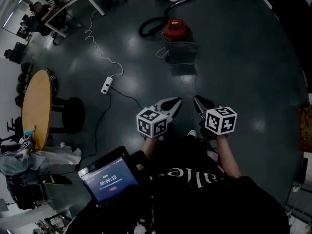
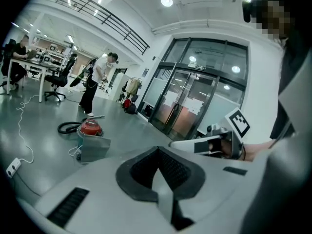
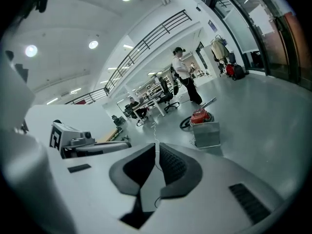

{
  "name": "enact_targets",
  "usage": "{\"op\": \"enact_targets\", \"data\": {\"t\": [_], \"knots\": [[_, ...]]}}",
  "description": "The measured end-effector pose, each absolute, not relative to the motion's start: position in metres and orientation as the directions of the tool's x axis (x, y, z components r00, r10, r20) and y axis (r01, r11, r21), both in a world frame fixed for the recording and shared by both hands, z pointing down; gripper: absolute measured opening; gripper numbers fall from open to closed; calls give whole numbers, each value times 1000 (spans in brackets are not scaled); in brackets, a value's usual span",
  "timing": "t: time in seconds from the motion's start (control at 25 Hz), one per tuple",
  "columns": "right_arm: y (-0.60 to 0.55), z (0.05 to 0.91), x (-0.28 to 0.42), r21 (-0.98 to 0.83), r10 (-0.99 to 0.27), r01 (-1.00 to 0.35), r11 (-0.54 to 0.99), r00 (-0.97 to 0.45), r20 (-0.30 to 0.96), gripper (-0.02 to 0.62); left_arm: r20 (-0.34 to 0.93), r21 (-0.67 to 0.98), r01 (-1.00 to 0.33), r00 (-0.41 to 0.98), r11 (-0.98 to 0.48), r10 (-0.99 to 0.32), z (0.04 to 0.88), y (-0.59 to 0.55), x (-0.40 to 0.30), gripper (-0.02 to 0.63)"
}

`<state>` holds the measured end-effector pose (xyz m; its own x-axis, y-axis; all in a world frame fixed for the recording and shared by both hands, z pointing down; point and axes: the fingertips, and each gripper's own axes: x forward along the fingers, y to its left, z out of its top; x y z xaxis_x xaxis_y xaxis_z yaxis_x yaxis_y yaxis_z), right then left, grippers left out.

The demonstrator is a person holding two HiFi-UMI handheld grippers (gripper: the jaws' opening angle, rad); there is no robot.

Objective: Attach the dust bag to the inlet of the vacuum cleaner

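Observation:
A red canister vacuum cleaner (image 1: 175,29) with a black hose (image 1: 149,26) sits on the dark floor ahead. Just in front of it stands a grey dust bag (image 1: 182,57). The vacuum cleaner (image 2: 90,127) and the dust bag (image 2: 92,148) also show in the left gripper view; the right gripper view shows the vacuum cleaner (image 3: 201,116) and the dust bag (image 3: 206,134) too. My left gripper (image 1: 174,103) and right gripper (image 1: 200,103) are held side by side, well short of the bag. Both are shut with nothing between the jaws.
A white power strip (image 1: 107,85) with cables lies on the floor to the left. A round wooden table (image 1: 36,106) stands at far left, a black stool (image 1: 70,113) beside it. A person (image 2: 96,82) stands beyond the vacuum. Desks (image 1: 73,6) with office chairs fill the far left.

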<state>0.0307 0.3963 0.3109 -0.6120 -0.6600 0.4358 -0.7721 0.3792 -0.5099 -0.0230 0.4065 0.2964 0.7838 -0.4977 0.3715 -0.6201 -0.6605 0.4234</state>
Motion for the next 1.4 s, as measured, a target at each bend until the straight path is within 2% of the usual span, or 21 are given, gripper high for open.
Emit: {"op": "enact_targets", "data": {"t": [0.88, 1.4], "knots": [[385, 293, -20, -421, -702, -834, 358, -537, 468, 41, 314, 398, -603, 798, -691, -515, 280, 389, -97, 5], [388, 305, -22, -415, -707, -854, 314, -502, 498, 41, 310, 418, -581, 814, -699, -491, 286, 388, -107, 6]]}}
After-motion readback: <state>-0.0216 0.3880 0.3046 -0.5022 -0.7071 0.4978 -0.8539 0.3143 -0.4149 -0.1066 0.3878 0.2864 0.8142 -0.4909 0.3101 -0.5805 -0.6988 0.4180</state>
